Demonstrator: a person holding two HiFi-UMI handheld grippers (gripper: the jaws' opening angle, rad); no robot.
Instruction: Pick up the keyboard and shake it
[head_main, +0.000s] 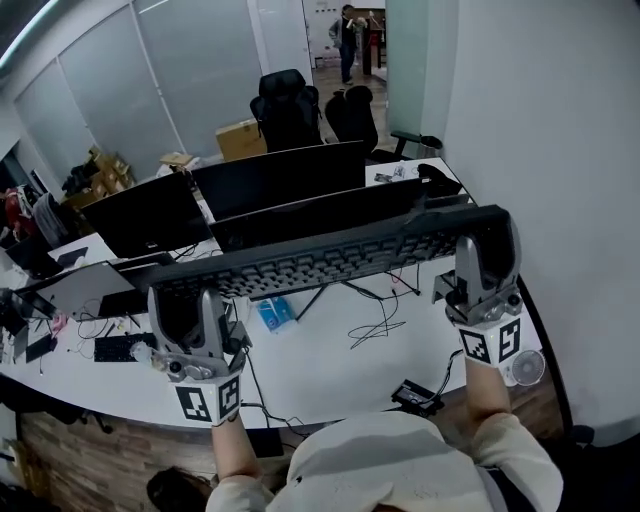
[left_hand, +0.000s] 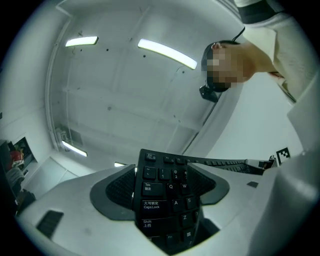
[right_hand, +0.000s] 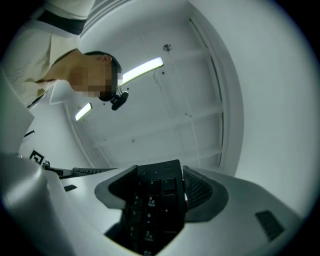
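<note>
Tools clamping the keyboard (head_main: 320, 262) by its two ends.
The left tool (head_main: 185, 312) is gripping the Caps Lock end and the right tool (head_main: 487, 255) is gripping the number-pad end, holding the keyboard in the air above the tabletop (head_main: 330, 375), near dark monitors (head_main: 280, 177).

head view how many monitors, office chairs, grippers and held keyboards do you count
monitors: 3
office chairs: 2
grippers: 2
keyboard held up in the fingers: 1
total: 8
</note>
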